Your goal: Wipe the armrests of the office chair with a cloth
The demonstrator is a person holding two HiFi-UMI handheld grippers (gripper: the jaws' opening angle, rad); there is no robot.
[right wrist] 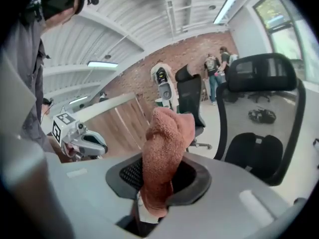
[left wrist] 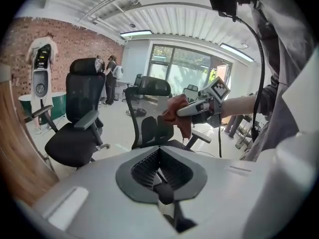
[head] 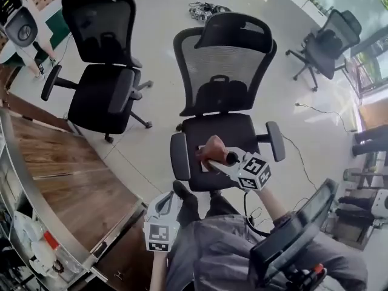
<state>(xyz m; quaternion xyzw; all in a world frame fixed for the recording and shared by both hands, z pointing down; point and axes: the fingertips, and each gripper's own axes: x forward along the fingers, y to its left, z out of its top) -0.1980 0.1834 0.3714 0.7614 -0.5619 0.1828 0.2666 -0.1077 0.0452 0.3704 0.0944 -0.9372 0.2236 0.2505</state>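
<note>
Three office chairs show in the head view: one mesh-backed chair point(head: 221, 96) just in front of the person, a second point(head: 100, 71) to its left, and a third point(head: 327, 44) well apart at the upper right. The near chair has two armrests, one point(head: 179, 156) at the view's left and one point(head: 276, 141) at the view's right.

There is a single reddish-brown cloth point(head: 211, 148). The right tool point(head: 219, 157) has its jaws closed on it, and the bunched cloth stands up out of them in the right gripper view. It hangs over the near chair's seat, between the two armrests and nearer the left one. In the left gripper view it is in the air in front of the backrest, touching neither armrest.

The left tool point(head: 168, 200) is low beside the person's body. Its ribbed jaws meet at the tip with nothing between them.

A wooden worktop point(head: 60, 174) runs along the left. Two people point(left wrist: 110, 76) stand far off by a brick wall.
</note>
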